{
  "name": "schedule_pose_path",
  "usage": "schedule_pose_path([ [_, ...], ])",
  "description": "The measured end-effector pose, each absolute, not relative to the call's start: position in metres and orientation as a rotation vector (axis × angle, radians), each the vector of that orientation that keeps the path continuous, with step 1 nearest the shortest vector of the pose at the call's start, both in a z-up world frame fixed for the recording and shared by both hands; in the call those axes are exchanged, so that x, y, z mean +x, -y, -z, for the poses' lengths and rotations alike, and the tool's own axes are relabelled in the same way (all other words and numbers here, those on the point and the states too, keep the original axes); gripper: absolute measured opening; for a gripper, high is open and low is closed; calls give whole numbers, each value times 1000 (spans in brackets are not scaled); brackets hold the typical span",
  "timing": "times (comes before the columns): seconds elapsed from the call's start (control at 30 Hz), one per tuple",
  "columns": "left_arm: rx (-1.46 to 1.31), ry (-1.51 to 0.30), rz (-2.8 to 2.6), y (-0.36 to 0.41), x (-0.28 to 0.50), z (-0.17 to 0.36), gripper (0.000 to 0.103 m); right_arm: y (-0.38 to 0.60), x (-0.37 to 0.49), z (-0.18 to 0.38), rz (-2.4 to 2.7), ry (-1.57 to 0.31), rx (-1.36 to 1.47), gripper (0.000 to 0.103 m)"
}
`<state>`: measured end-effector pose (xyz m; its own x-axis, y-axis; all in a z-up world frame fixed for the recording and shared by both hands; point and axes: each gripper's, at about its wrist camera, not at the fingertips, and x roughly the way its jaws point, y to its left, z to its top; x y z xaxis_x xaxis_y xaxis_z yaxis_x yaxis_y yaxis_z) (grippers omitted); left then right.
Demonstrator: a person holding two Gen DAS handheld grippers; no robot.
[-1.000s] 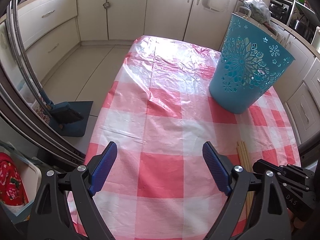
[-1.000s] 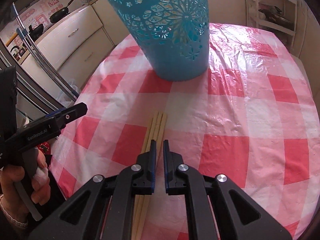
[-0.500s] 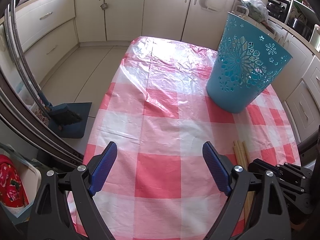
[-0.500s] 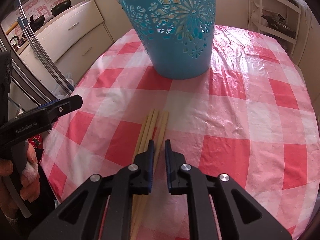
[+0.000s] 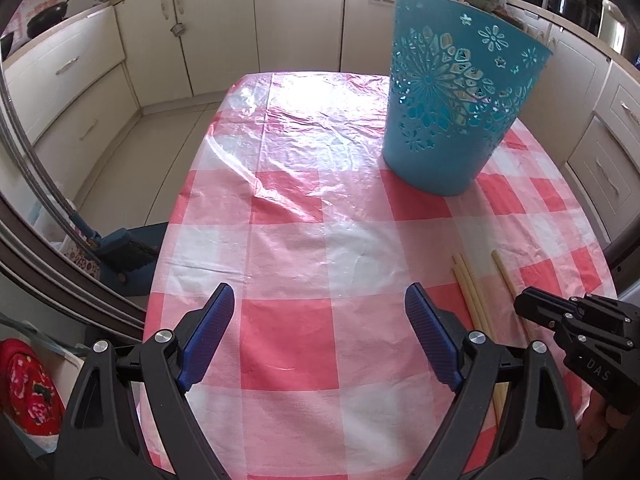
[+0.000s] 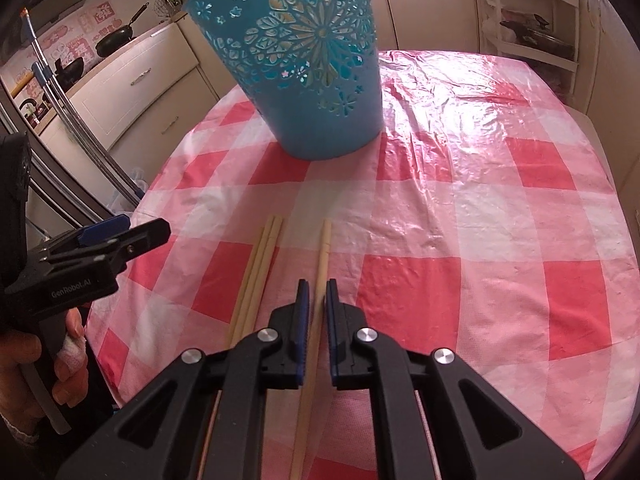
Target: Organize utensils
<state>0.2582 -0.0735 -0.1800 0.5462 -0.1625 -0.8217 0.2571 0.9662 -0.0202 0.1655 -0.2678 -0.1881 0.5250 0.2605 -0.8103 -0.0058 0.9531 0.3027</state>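
Now a single chopstick (image 6: 322, 264) is clamped between the narrowed jaws of the right gripper (image 6: 315, 294), apart from three others (image 6: 256, 268) lying nearer the surface's (image 6: 460, 220) left edge; the left gripper's (image 5: 320, 312) jaws are held wide apart.

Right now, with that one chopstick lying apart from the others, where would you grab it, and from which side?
Grip the lone chopstick across its thin width, partway along the shaft, coming from its near end and above, jaws straddling it lengthwise. It lies flat, pointing toward the blue basket, with bare cloth between it and the other chopsticks. The right gripper already straddles it so.
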Motion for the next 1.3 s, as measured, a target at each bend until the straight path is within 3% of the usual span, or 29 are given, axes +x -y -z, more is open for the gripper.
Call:
schedule_pose_path([
  [1.3, 121, -1039, 453, 119, 238, 197, 83, 275, 164, 186, -135, -986, 304, 12],
])
